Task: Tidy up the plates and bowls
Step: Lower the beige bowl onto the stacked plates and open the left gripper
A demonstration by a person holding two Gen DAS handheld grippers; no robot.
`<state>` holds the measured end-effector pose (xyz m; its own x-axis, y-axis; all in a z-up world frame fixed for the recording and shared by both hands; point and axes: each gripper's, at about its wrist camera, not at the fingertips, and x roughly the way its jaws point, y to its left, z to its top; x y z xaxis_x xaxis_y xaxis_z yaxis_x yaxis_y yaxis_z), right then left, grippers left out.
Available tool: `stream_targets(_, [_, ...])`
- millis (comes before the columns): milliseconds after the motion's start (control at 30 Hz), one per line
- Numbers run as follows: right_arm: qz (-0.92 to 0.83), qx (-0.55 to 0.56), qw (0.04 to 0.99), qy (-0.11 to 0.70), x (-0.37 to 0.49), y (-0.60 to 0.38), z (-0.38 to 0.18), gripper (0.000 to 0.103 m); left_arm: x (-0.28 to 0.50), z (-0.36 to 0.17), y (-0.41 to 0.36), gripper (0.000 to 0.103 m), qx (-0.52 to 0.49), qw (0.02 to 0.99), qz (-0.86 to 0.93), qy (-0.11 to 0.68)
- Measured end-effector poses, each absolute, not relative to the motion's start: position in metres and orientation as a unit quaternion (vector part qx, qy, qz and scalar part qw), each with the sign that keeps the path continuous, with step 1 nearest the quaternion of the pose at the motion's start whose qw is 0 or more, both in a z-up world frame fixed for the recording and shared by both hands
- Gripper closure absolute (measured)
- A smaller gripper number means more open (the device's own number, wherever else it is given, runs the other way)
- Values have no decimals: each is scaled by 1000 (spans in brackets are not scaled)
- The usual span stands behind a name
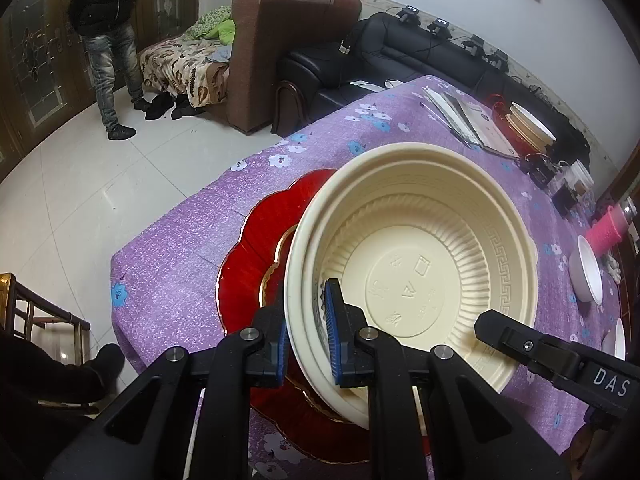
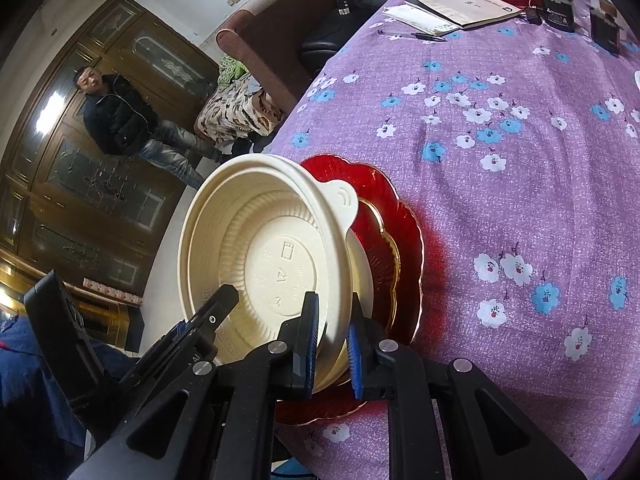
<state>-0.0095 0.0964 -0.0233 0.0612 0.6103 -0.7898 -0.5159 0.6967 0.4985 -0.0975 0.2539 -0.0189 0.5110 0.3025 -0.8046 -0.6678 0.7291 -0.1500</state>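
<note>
Cream bowl (image 1: 416, 276), ribbed plastic, round, tilted over the scalloped red glass plate (image 1: 256, 248) on the purple floral cloth (image 2: 520, 152). My left gripper (image 1: 306, 336) pinches its rim at 7 o'clock; my right gripper (image 2: 334, 336) clamps the opposite rim.

My left claw (image 1: 306, 344) and right claw (image 2: 333, 346) are both black with blue ribbed pads, gripping a cream bowl (image 1: 412, 264) that has fine ribbing round the inner wall, a Greek-key band on the rim and embossed symbols in the base. Under it is a translucent red scalloped plate (image 1: 256, 248) with gold edging, sitting on a purple speckled tablecloth (image 2: 520, 184) printed with white and blue flowers. Further off: small white bowl (image 1: 586, 276), pink ribbed bottle (image 1: 608, 232), black sofa (image 1: 400, 48), brown armchair (image 1: 272, 40) with a leaf-print throw in cream and brown.
</note>
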Motion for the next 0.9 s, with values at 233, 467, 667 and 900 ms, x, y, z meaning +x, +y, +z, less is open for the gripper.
stream_targets(233, [384,48,731,562,-12,93,-19,77,-98,-16,255,82,-235,838,289,398])
stream_targets(467, [383,58,743,546,-12,85,-9,58,-103,-7,255,52,-236,843,294,384])
stream_targets(667, [390,83,740,541,-10,77,-4,47,-106,0,256,34,-239,842,303,376])
stream_targets(900, [406,128,736,526,-7,60,5,16,-108,18,248,27,-225,850,317,356])
